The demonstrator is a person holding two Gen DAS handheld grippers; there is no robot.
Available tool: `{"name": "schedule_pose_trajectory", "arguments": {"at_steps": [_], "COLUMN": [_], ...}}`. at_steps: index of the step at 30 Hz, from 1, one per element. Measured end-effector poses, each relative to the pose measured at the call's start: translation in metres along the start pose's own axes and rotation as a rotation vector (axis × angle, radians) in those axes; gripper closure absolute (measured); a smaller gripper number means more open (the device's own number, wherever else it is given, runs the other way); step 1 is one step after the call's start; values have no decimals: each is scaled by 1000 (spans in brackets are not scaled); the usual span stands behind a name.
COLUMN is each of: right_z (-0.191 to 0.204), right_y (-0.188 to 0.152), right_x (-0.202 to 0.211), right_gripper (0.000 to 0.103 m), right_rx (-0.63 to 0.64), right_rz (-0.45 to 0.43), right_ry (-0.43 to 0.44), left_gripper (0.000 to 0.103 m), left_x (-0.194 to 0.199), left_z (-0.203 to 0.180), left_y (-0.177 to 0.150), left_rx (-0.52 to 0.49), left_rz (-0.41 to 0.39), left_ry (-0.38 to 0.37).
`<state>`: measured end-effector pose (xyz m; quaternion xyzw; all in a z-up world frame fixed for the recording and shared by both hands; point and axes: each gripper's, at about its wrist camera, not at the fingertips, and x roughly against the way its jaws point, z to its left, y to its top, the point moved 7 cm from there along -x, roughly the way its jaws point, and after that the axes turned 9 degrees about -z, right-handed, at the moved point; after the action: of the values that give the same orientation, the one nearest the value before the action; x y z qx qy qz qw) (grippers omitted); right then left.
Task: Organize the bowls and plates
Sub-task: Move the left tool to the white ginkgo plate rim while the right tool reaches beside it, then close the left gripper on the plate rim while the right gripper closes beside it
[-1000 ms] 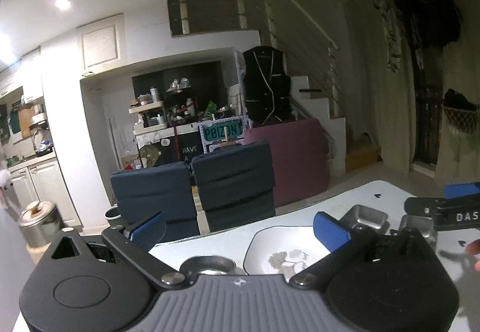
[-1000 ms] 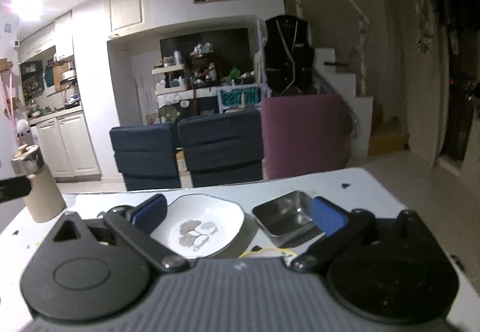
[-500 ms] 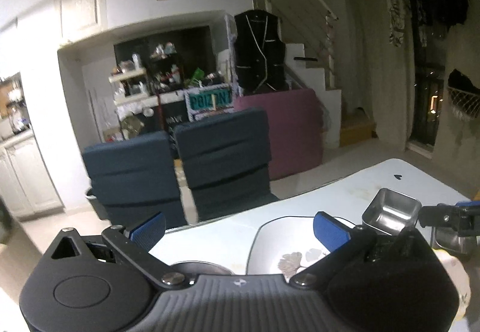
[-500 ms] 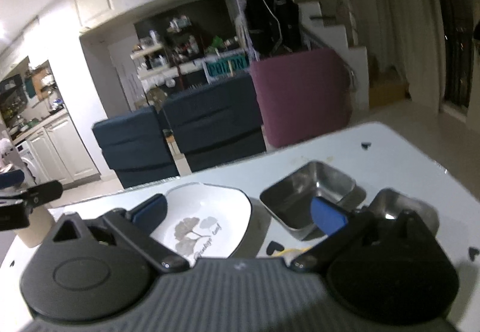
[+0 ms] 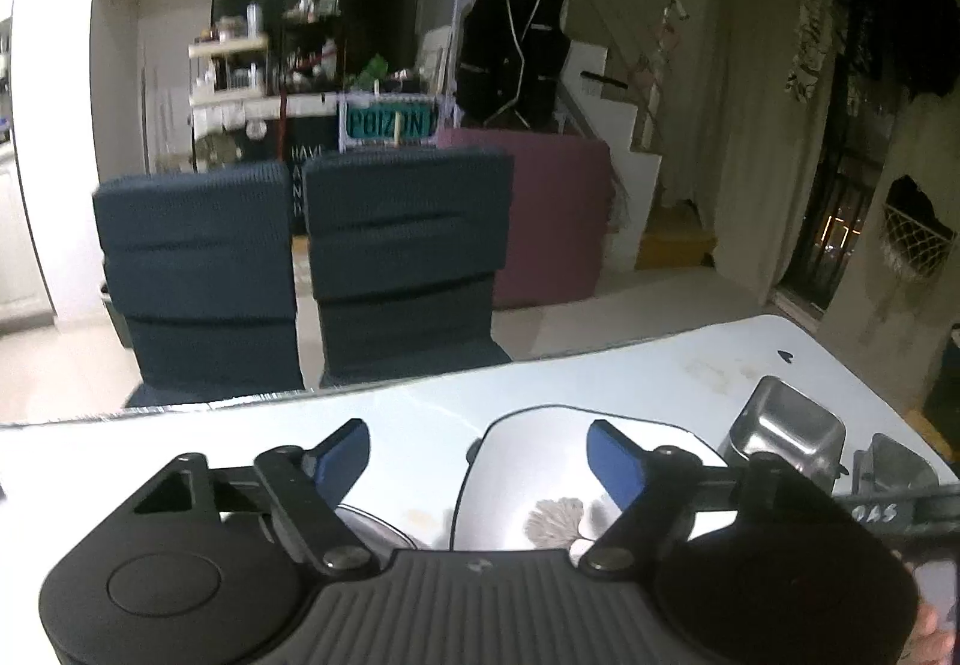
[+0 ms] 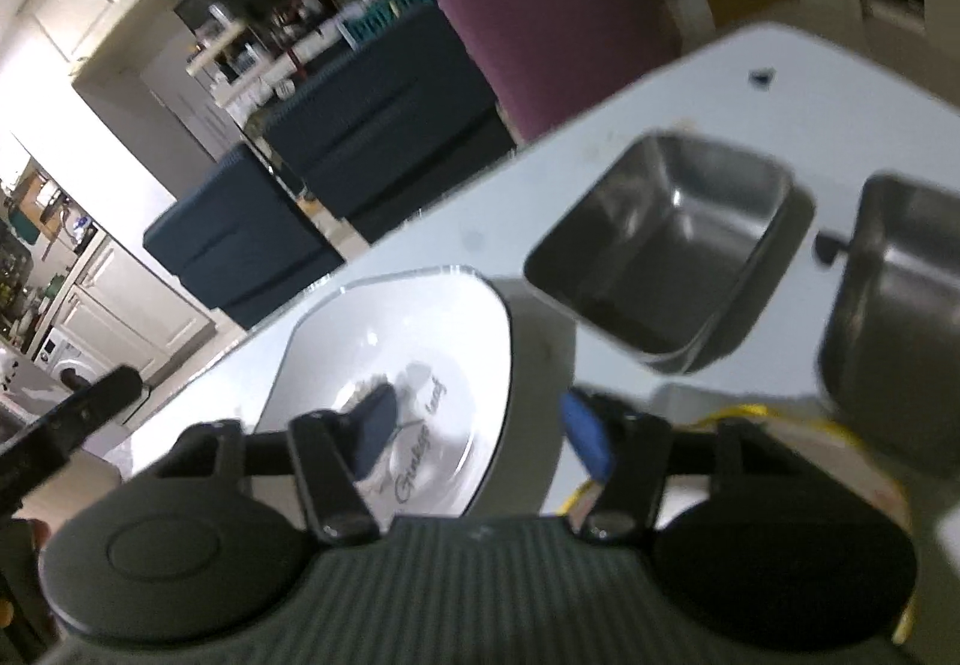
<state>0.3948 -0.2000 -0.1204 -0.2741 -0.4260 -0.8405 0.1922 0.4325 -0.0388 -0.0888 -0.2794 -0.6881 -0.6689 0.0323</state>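
Observation:
A white squarish plate with a leaf print (image 6: 414,347) lies on the white table (image 6: 690,83); it also shows in the left wrist view (image 5: 540,485). My right gripper (image 6: 486,431) is open, tilted, with its jaws either side of the plate's near right rim. Two square steel bowls (image 6: 666,245) (image 6: 900,305) stand to the right of the plate; they also show in the left wrist view (image 5: 786,431) (image 5: 894,470). My left gripper (image 5: 480,455) is open and empty above the table, left of the plate. A round steel bowl (image 5: 372,527) peeks out under it.
Two dark blue chairs (image 5: 300,269) and a maroon one (image 5: 552,215) stand beyond the table's far edge. A yellow band (image 6: 744,416) lies near the right steel bowl. The left gripper's arm (image 6: 66,419) crosses the left edge of the right wrist view.
My right gripper has dropped and tilted toward the white plate, its jaws now around the rim. My left gripper has swung right, and the canister has left its view.

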Motion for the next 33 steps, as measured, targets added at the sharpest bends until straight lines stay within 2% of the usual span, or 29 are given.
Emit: {"name": "schedule_pose_trajectory", "arguments": {"at_steps": [4,7,9,13,15,23,30,33], "right_z": [7,11,15,14,10,2,0,-3], "right_y": [-9,-17,-20,-12,-4,15,18,18], "right_x": [-11,-16,-17,-21,-28,-41,-41,-38], "right_gripper": [52,68,89,91,92,94,93,93], "right_rx": [28,89,169,229,245,213,198,199], "right_rz": [54,92,97,76,51,20,28,30], "right_ry": [-12,-30,-84,-103,-114,-95,-63,-50], "left_gripper": [40,49,52,60,61,69,71,75], "left_x": [-12,-20,-24,-35,-40,-58,-69,-72], "left_z": [-1,-2,-1,1,1,4,3,2], "left_y": [-7,-12,-14,-21,-25,-38,-53,-55], "left_rx": [-2,8,22,41,57,145,128,128], "left_rz": [39,66,79,116,137,209,263,275], "left_ry": [-15,-23,-29,-31,-41,-66,-27,-32]}}
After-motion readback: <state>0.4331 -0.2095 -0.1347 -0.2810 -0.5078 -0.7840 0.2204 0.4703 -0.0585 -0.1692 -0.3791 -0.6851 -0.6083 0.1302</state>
